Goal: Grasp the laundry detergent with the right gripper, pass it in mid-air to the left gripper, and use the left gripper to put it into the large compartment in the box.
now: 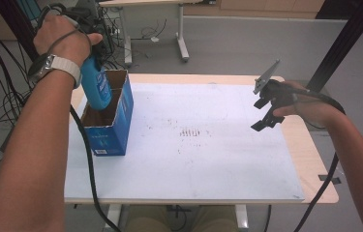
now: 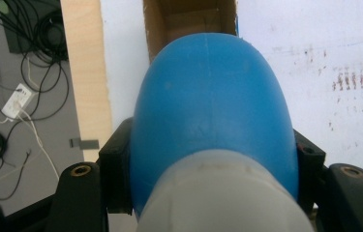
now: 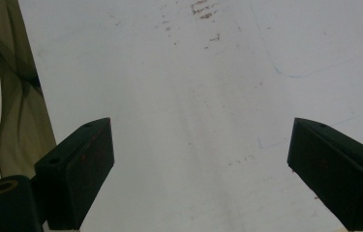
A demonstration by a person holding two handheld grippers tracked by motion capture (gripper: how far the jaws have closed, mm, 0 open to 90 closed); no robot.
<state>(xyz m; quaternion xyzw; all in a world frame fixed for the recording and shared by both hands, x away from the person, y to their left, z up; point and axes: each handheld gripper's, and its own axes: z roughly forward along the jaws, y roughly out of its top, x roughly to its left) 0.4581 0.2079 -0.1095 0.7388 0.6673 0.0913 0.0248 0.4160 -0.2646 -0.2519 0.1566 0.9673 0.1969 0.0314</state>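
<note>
A blue bottle (image 1: 97, 86) with a pale cap end hangs upright over an open-topped blue cardboard box (image 1: 110, 131) at the table's left. Its lower end reaches into the box's mouth. My left gripper (image 1: 91, 57) is shut on the bottle from above. In the left gripper view the bottle (image 2: 213, 106) sits between both black jaws of my left gripper (image 2: 213, 166), with the brown inside of the box (image 2: 189, 19) beyond it. My right gripper (image 1: 267, 113) hovers open over the mat's right side. In its own view my right gripper (image 3: 201, 164) has nothing between its jaws.
A white mat (image 1: 193, 159) with faint reddish marks covers most of the wooden table (image 1: 317, 162). Cables and a desk frame (image 1: 181, 34) lie on the floor behind. A black post (image 1: 343, 43) rises at the right rear.
</note>
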